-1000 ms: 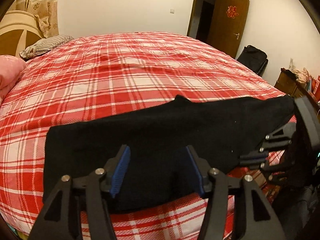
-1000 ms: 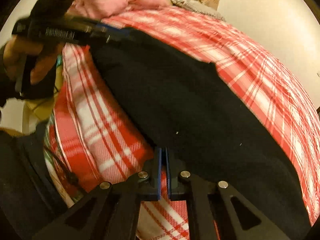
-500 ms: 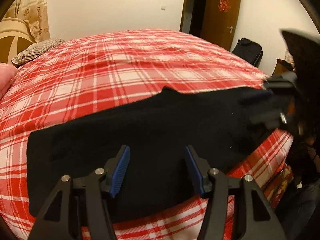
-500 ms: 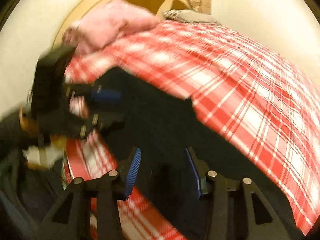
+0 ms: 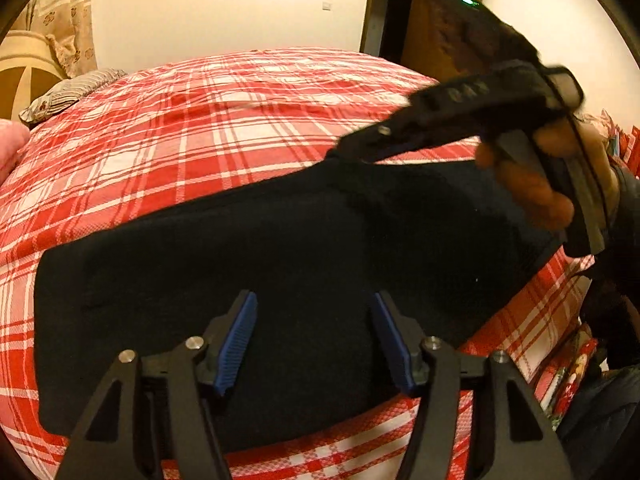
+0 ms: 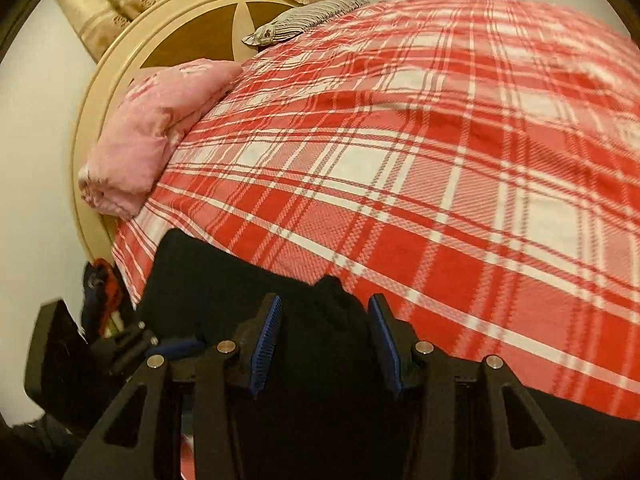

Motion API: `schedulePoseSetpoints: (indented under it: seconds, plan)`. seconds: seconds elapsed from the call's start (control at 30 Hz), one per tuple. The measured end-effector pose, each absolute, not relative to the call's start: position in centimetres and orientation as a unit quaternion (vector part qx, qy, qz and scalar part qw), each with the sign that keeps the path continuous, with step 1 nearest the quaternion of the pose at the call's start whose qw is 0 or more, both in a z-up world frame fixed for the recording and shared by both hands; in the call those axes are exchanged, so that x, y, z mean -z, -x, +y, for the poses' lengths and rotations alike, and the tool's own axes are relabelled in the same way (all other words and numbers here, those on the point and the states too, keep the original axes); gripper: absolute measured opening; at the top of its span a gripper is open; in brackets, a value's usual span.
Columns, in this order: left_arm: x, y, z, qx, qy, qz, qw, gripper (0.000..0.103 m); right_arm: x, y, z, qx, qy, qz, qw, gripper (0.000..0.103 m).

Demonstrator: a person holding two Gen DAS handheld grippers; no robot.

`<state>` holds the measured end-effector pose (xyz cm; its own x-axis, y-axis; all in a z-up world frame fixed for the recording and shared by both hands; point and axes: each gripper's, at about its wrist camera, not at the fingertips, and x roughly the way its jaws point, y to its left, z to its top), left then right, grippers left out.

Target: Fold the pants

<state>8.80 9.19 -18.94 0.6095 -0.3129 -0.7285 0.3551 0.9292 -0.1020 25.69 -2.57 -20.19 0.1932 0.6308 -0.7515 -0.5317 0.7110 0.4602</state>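
At the bottom of the left wrist view, the left tongs are spread wide, hovering over the black pants with nothing between their blue pads. The pants lie as a long dark band across the lower half of that frame, flat on the near edge of the bed with its red and white plaid cover. At the upper right of the same frame, the right tongs reach in over the far edge of the pants. In the right wrist view the right tongs are also spread, with a raised bump of the pants between the pads at the bottom centre. Farther off, a pink blanket sits at middle left against the round headboard, and a striped pillow lies at the top.
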Motion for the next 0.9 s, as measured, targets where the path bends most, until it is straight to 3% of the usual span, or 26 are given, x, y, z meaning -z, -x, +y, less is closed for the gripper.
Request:
schedulePoseSetpoints:
  seconds: [0.03, 0.1, 0.17, 0.43, 0.47, 0.53, 0.57, 0.6, 0.83, 0.9]
  plan:
    - [19.0, -8.7, 9.1, 0.187, -0.029, 0.4, 0.897, 0.066, 20.5, -25.9, -2.3, -0.374, -0.05, 0.518, 0.767, 0.044]
    - [19.1, -8.8, 9.1, 0.189, -0.029, 0.399, 0.897, 0.069, 21.1, -26.3, -1.8, -0.361, -0.043, 0.527, 0.768, 0.02]
    - [19.2, -8.8, 8.9, 0.19, -0.032, 0.398, 0.897, 0.072, 20.9, -26.1, -1.8, -0.361, -0.048, 0.523, 0.77, 0.007]
    - [19.4, -8.7, 7.6, 0.185, -0.069, 0.397, 0.896, 0.08, 21.5, -26.8, -2.0, -0.335, -0.029, 0.519, 0.786, 0.006]
    - [19.3, -8.7, 7.5, 0.183, -0.072, 0.399, 0.896, 0.08, 21.2, -26.7, -2.4, -0.341, -0.033, 0.516, 0.785, 0.007]
    - [18.7, -8.6, 7.3, 0.186, -0.066, 0.404, 0.893, 0.08, 20.2, -26.0, -3.6, -0.341, -0.034, 0.508, 0.79, 0.024]
    - [18.4, -8.4, 7.2, 0.19, -0.064, 0.404, 0.893, 0.08, 19.7, -25.6, -4.7, -0.341, -0.03, 0.503, 0.794, 0.045]
    - [17.7, -8.1, 6.9, 0.195, -0.066, 0.396, 0.895, 0.08, 18.9, -25.1, -6.3, -0.34, -0.03, 0.496, 0.798, 0.057]
    - [14.4, -6.3, 2.0, 0.263, -0.103, 0.355, 0.891, 0.079, 15.2, -21.4, -19.0, -0.268, -0.037, 0.47, 0.84, 0.057]
    - [14.3, -6.2, 0.2, 0.292, -0.108, 0.357, 0.881, 0.071, 13.8, -19.5, -23.9, -0.236, -0.055, 0.457, 0.856, 0.057]
